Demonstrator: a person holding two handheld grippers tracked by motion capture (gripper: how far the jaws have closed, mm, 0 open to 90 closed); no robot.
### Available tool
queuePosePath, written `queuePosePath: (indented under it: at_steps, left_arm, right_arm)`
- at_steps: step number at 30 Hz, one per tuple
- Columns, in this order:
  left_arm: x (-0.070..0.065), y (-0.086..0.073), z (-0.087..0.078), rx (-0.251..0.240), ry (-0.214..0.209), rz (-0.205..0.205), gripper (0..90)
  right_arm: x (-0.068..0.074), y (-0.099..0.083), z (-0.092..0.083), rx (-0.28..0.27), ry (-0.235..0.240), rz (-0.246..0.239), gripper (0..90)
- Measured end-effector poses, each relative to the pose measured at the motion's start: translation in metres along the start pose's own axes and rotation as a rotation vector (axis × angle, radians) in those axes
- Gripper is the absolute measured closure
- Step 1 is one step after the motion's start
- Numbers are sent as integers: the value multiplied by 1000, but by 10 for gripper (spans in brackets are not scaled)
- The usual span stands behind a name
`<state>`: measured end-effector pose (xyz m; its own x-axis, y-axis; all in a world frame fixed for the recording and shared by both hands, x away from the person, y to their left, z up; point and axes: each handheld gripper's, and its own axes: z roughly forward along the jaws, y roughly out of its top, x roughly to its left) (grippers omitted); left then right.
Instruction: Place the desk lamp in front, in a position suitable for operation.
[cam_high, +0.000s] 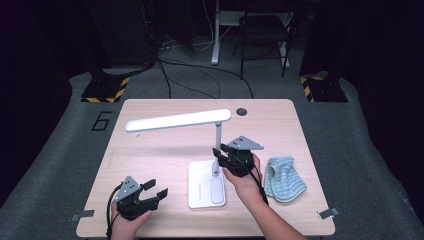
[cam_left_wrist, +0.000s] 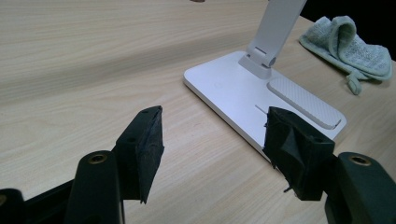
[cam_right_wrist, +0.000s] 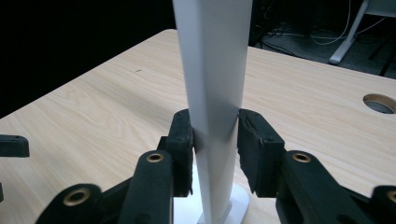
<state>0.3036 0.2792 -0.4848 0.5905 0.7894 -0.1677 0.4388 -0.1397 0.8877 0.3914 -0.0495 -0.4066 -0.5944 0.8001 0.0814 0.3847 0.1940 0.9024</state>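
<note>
Right gripper (cam_right_wrist: 215, 154) around lamp post (cam_right_wrist: 215, 84)

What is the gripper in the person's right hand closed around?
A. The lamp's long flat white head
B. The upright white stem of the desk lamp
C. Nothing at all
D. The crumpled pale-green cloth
B: in the right gripper view, the right gripper has its two black jaws pressed against either side of the upright white stem of the desk lamp, just above the lamp's flat white base.
</note>
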Motion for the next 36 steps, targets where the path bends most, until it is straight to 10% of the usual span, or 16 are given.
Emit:
queuePosePath:
  at_steps: [23, 29, 30, 36]
  left_arm:
    - [-7, 3, 3, -34, -18, 36, 369]
    - [-19, 18, 13, 25, -86, 50, 429]
    - [-18, 22, 15, 35, -88, 109, 429]
    - [-31, 38, 33, 52, -107, 93, 385]
  right_arm:
    - [10, 2, 4, -4, 46, 0, 732]
    - [12, 4, 1, -27, 62, -5, 664]
    - [13, 5, 0, -29, 60, -14, 656]
    - [13, 7, 3, 37, 76, -34, 513]
